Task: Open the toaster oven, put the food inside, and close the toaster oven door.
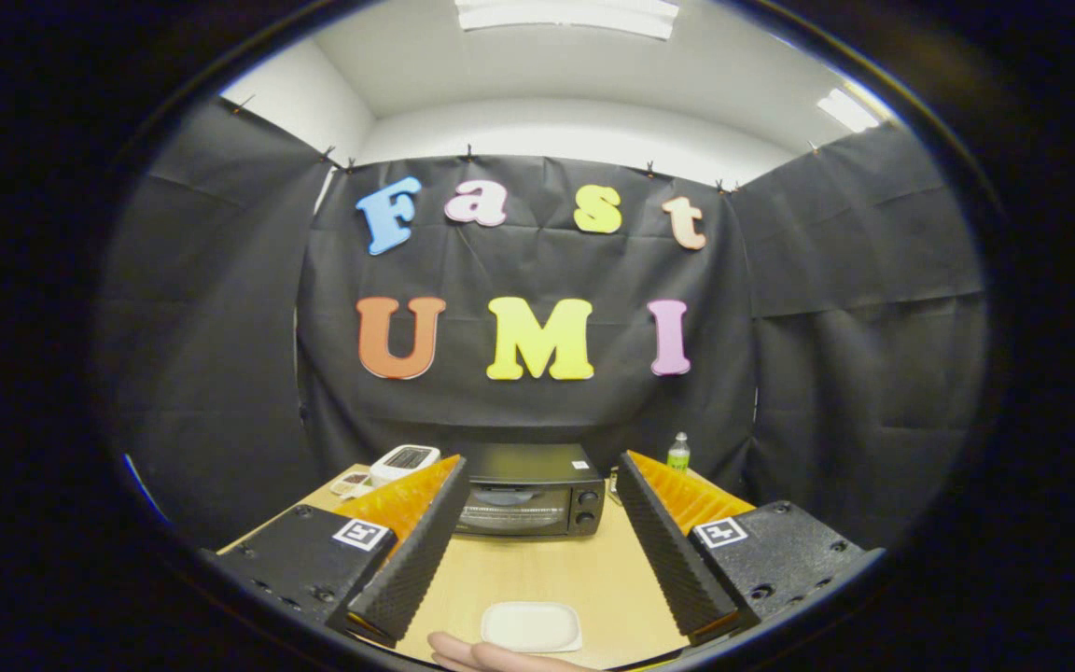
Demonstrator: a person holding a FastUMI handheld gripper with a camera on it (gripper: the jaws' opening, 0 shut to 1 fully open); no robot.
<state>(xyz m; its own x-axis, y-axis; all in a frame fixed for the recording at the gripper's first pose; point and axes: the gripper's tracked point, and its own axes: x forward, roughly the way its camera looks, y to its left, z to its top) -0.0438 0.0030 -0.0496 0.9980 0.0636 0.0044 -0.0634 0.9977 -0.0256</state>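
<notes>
Gripper view: the gripper [537, 537] stands wide, its fingers spread and holding nothing, well above the table [537, 569]. The oven [530, 490] sits at 12 o'clock from the fingers, beyond their tips and framed between them, at the far end of the table against the cloth wall. Its door looks closed, glass facing the gripper, with two knobs [586, 509] at 3 o'clock of the glass. At 6 o'clock, close under the gripper and between the fingers, lies a white plate [532, 625]; whether any food lies on it I cannot tell, as it looks bare from here. A hand [481, 656] rests just at the plate's near edge. A white device [404, 461] stands at 9 o'clock of the oven, a bottle [678, 453] at 3 o'clock.

Handling, as a judgement: the oven is a stiff, fairly heavy metal box and should stay put when its door is pulled. The door is rigid on a hinge; its glass is slick, so take the handle along the top edge, though that handle is too small to make out here.
</notes>
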